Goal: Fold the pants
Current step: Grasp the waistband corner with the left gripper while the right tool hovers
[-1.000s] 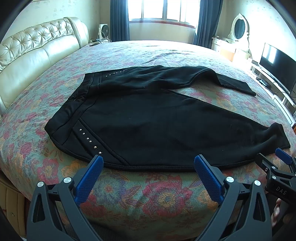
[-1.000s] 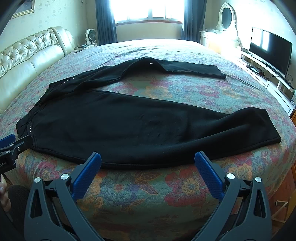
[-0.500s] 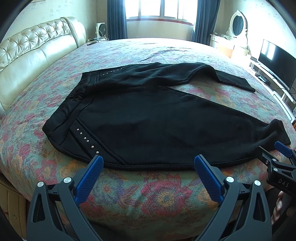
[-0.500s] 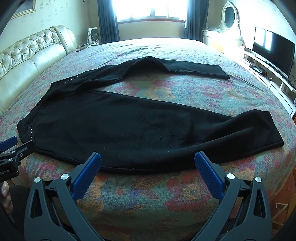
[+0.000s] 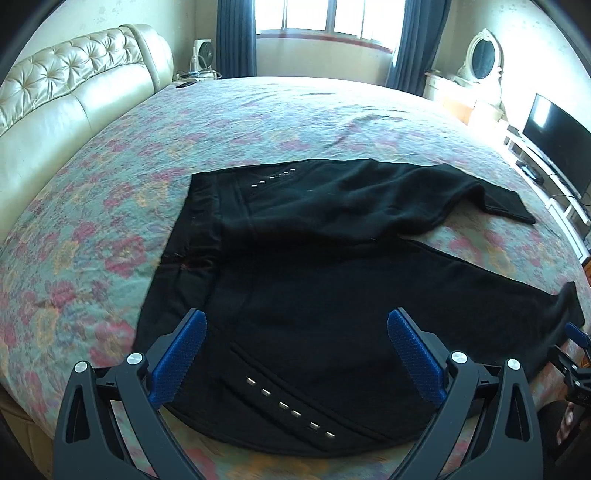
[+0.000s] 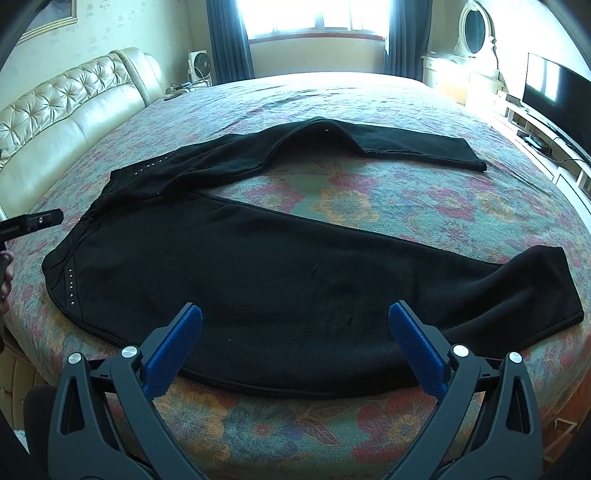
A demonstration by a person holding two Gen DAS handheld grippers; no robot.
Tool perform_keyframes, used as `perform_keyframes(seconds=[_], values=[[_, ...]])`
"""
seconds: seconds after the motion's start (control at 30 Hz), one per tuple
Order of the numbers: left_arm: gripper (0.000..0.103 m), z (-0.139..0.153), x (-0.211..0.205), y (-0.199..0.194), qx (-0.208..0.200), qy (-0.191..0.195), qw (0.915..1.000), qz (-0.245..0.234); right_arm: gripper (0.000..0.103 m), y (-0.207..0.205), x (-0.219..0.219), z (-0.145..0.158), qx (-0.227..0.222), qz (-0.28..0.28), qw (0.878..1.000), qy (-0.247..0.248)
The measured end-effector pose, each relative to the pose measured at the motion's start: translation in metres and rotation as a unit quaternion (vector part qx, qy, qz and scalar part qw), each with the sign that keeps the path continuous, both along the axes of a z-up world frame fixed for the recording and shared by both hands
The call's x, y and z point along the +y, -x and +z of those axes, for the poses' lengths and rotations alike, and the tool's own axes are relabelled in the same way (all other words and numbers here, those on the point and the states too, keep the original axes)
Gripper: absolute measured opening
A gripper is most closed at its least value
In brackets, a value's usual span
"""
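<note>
Black pants (image 5: pixel 332 280) with silver studs lie spread flat on a floral bedspread (image 5: pixel 110 229), waistband to the left, legs splayed to the right. The far leg bends back toward the middle. My left gripper (image 5: pixel 295 350) is open over the near waist and hip, above the stud row. My right gripper (image 6: pixel 295 339) is open over the near leg of the pants (image 6: pixel 295 266), close to its front hem edge. Both are empty.
A cream tufted headboard (image 5: pixel 66 96) runs along the left. A television (image 6: pixel 557 88) on a low stand and a white dresser with an oval mirror (image 6: pixel 472 33) stand at the right. A window with dark curtains (image 5: pixel 325 18) is at the back. The bed's front edge drops off just below the pants.
Both grippers have moved forward and over the pants. The left one advanced most, from the bed edge to above the waist area. Both stay open.
</note>
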State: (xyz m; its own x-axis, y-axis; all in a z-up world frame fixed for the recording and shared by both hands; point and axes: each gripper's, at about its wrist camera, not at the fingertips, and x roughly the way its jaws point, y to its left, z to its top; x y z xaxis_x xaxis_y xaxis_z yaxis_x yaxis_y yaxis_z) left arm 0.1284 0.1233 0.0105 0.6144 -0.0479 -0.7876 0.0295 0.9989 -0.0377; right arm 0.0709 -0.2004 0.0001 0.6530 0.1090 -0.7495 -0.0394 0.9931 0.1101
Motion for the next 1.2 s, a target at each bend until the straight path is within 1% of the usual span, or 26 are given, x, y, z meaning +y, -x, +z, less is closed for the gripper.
perform_keyframes(seconds=[0.03,0.13,0.23,0.3,0.33,0.4,0.47,0.5,0.53,0.57,0.63,0.73,0.83,0.9,0.93,1.03,1.07,1.1,1.13,1.17,1.2], values=[[0.098,-0.003,0.013,-0.017,0.009,-0.008,0.9999,0.008,0.101,-0.004,0.003,0.000,0.001,0.005,1.000,-0.001],[0.098,-0.017,0.056,-0.069,0.028,-0.017,0.9990,0.029,0.101,-0.017,0.015,0.001,-0.003,0.021,1.000,-0.001],[0.098,-0.032,0.097,-0.119,0.024,0.014,0.9992,0.029,0.101,-0.030,0.026,0.002,-0.003,0.040,0.999,0.001],[0.098,-0.045,0.124,-0.149,0.028,0.053,0.9975,0.037,0.101,-0.039,0.033,0.002,-0.001,0.053,0.999,0.002],[0.098,-0.054,0.137,-0.163,0.032,0.086,0.9951,0.038,0.101,-0.043,0.036,0.003,-0.002,0.059,0.998,0.002],[0.098,-0.070,0.159,-0.188,0.042,0.151,0.9868,0.040,0.101,-0.049,0.040,0.003,-0.005,0.066,0.998,0.001],[0.098,-0.081,0.173,-0.208,0.039,0.205,0.9771,0.041,0.101,-0.057,0.045,0.002,-0.003,0.072,0.997,0.000],[0.098,-0.085,0.178,-0.217,0.036,0.223,0.9734,0.038,0.101,-0.062,0.047,0.000,-0.001,0.074,0.997,-0.001],[0.098,-0.087,0.180,-0.225,0.037,0.232,0.9714,0.032,0.101,-0.065,0.048,-0.001,0.001,0.076,0.997,-0.001],[0.098,-0.089,0.181,-0.233,0.040,0.234,0.9712,0.022,0.101,-0.068,0.050,-0.002,0.003,0.078,0.997,-0.001],[0.098,-0.088,0.178,-0.244,0.040,0.222,0.9741,-0.010,0.101,-0.074,0.053,-0.005,0.006,0.083,0.996,0.000],[0.098,-0.087,0.170,-0.248,0.053,0.224,0.9702,-0.076,0.101,-0.082,0.057,-0.009,0.010,0.090,0.996,-0.005],[0.098,-0.093,0.170,-0.246,0.039,0.213,0.9715,-0.096,0.101,-0.089,0.059,-0.012,0.009,0.093,0.995,-0.014],[0.098,-0.096,0.171,-0.246,0.039,0.210,0.9708,-0.109,0.101,-0.094,0.062,-0.013,0.011,0.095,0.995,-0.017],[0.098,-0.095,0.171,-0.247,0.042,0.212,0.9702,-0.110,0.101,-0.096,0.064,-0.013,0.012,0.097,0.995,-0.018],[0.098,-0.092,0.171,-0.248,0.031,0.234,0.9665,-0.101,0.101,-0.100,0.067,-0.013,0.014,0.103,0.994,-0.018],[0.082,-0.092,0.169,-0.247,0.024,0.235,0.9657,-0.108,0.101,-0.101,0.067,-0.013,0.016,0.106,0.994,-0.021],[0.058,-0.093,0.166,-0.247,0.023,0.233,0.9648,-0.119,0.101,-0.103,0.067,-0.013,0.017,0.109,0.994,-0.023],[0.030,-0.098,0.162,-0.250,0.036,0.222,0.9672,-0.118,0.101,-0.104,0.065,-0.013,0.018,0.112,0.993,-0.025],[0.030,-0.102,0.162,-0.251,0.041,0.227,0.9667,-0.110,0.101,-0.107,0.063,-0.014,0.020,0.114,0.993,-0.025],[0.030,-0.102,0.165,-0.250,0.036,0.233,0.9655,-0.111,0.101,-0.110,0.062,-0.013,0.022,0.118,0.992,-0.026]])
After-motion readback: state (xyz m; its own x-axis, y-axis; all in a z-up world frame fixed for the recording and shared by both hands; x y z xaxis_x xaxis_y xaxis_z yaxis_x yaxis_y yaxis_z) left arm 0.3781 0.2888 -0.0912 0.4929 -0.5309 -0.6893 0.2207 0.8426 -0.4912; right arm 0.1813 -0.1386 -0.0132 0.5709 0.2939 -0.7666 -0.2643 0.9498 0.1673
